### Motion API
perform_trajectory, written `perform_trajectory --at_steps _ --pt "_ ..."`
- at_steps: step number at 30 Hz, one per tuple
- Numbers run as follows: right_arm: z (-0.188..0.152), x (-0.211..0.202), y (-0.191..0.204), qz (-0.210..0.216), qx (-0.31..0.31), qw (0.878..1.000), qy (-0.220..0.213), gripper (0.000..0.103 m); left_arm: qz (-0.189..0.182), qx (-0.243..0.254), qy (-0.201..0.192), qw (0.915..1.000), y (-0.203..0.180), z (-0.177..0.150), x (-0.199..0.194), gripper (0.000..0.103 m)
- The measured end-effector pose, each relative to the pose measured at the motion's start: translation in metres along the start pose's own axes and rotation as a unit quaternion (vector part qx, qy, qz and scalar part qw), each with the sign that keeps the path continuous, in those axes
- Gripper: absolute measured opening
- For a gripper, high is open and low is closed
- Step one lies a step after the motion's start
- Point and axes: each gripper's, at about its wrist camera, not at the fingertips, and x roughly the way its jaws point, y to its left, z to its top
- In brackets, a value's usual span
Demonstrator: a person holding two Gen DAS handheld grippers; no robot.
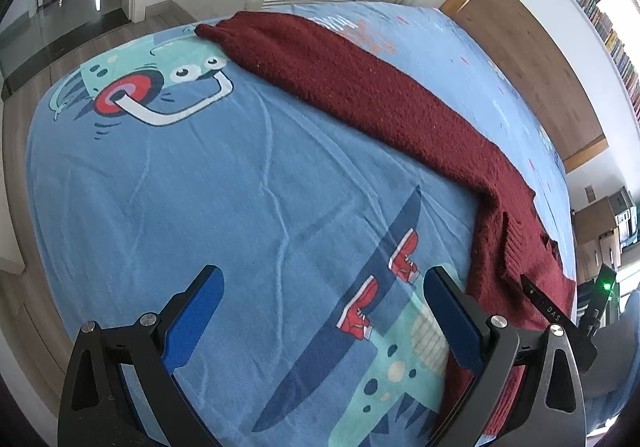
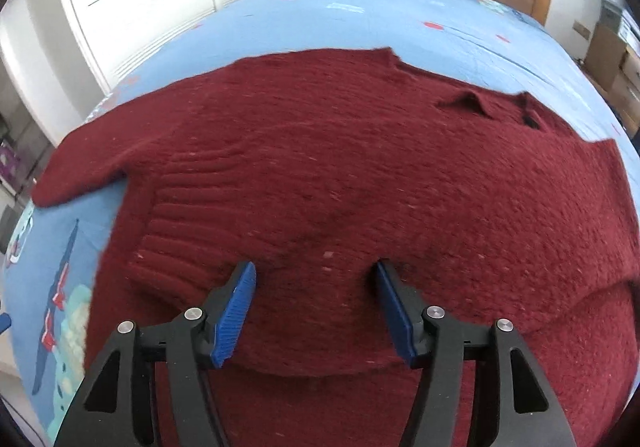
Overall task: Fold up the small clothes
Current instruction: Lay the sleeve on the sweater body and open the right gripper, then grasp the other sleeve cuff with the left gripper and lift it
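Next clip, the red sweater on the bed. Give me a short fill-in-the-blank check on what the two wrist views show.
1. The knitted sweater is dark ____ in colour.
2. It lies spread on a bedsheet whose ground colour is ____.
3. The right gripper hangs over the sweater with its jaws ____.
4. The left gripper, also open, has between its fingers only the ____.

Missing words: red; blue; open; bedsheet

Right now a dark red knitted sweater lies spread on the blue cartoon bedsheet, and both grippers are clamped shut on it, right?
Not quite. The sweater does lie on the bedsheet, but both grippers are open. The left wrist view shows the left gripper over bare sheet; the right gripper hangs open over the knit.
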Motion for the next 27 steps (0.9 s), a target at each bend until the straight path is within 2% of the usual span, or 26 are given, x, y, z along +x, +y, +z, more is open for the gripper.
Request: perform_trajectory --at_steps 5,8,12,19,27 --pt "0.002 -0.011 0.004 0.037 -0.008 0.999 -0.008 0.064 -0.003 -0.009 -0.019 0.9998 0.004 0.009 -0.004 0.099" --pt "0.001 -0.024 0.001 0.045 0.002 0.999 -0.017 0.064 -0.009 -0.012 -0.012 0.9998 0.007 0.016 -0.002 0.099" --pt "-0.001 -0.039 -0.003 0.034 0.002 0.999 -0.030 0.064 -0.003 -0.011 -0.015 0.9998 0.013 0.031 0.002 0.099" --pt "-0.017 -0.062 -0.013 0.024 0.003 0.999 -0.033 0.064 -0.022 -0.033 -0.034 0.9986 0.026 0.067 0.009 0.099" --pt "-0.033 -0.067 -0.030 0.005 0.024 1.000 -0.018 0.064 -0.062 -0.068 -0.024 0.9955 0.045 0.097 0.035 0.098"
